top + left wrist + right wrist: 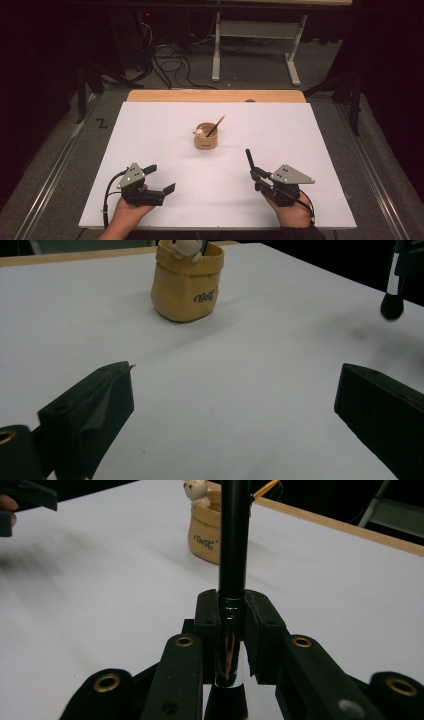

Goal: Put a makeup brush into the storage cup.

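A tan cup (205,140) stands mid-table on the white table top (300,135), with a pencil (217,125) and a small pale figure (199,132) in it. My right gripper (258,176), near the front right, is shut on a black brush (248,157) whose handle points up and away toward the cup. In the right gripper view the jaws (232,610) clamp the brush's silver ferrule (231,645), and the cup (205,537) lies beyond. My left gripper (160,179) rests at the front left, open and holding nothing. From the left gripper (235,385) I see the cup (185,290) ahead and the brush's bristles (391,307) at the right.
A wooden strip (215,96) borders the table's far edge. Beyond it, cables (172,65) lie on the floor beside a white metal frame (255,30). A dark pole (81,90) stands at the left.
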Action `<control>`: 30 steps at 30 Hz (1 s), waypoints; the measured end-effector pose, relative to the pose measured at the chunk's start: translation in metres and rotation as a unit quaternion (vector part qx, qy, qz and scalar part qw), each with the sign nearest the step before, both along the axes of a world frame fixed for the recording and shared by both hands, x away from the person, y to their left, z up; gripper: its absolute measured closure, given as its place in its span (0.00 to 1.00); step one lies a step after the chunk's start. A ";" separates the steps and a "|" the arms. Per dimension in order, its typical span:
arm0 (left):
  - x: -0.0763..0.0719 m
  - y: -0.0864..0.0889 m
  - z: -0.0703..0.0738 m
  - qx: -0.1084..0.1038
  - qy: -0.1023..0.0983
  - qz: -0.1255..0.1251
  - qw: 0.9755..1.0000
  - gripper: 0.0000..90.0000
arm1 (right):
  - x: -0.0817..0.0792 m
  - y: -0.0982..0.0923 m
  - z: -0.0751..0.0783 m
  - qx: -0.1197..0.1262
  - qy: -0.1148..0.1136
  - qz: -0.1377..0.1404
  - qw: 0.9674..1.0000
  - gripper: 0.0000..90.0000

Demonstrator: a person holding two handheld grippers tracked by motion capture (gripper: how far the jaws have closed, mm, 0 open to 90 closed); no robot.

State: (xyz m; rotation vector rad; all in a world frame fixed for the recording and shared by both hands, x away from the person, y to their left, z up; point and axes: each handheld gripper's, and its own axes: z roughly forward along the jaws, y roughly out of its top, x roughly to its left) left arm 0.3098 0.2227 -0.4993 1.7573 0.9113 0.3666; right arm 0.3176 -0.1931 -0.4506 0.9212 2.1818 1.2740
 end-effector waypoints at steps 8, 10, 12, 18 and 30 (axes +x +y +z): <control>-0.001 -0.001 0.002 0.000 -0.003 0.004 1.000 0.04 | 0.000 0.006 -0.001 0.002 -0.001 0.006 1.000 0.87; 0.001 -0.001 0.004 0.001 -0.002 0.001 1.000 0.04 | 0.002 0.007 -0.002 0.003 -0.006 0.009 1.000 0.87; 0.002 -0.003 0.006 0.006 -0.003 -0.001 1.000 0.04 | 0.003 0.007 -0.002 0.011 -0.002 0.006 1.000 0.88; 0.007 -0.009 0.011 0.017 -0.009 0.005 1.000 0.02 | 0.007 0.009 -0.004 0.015 0.007 0.017 1.000 0.88; 0.010 -0.030 0.026 0.007 -0.013 0.006 1.000 0.01 | 0.001 0.013 -0.004 0.018 -0.008 0.025 0.999 0.88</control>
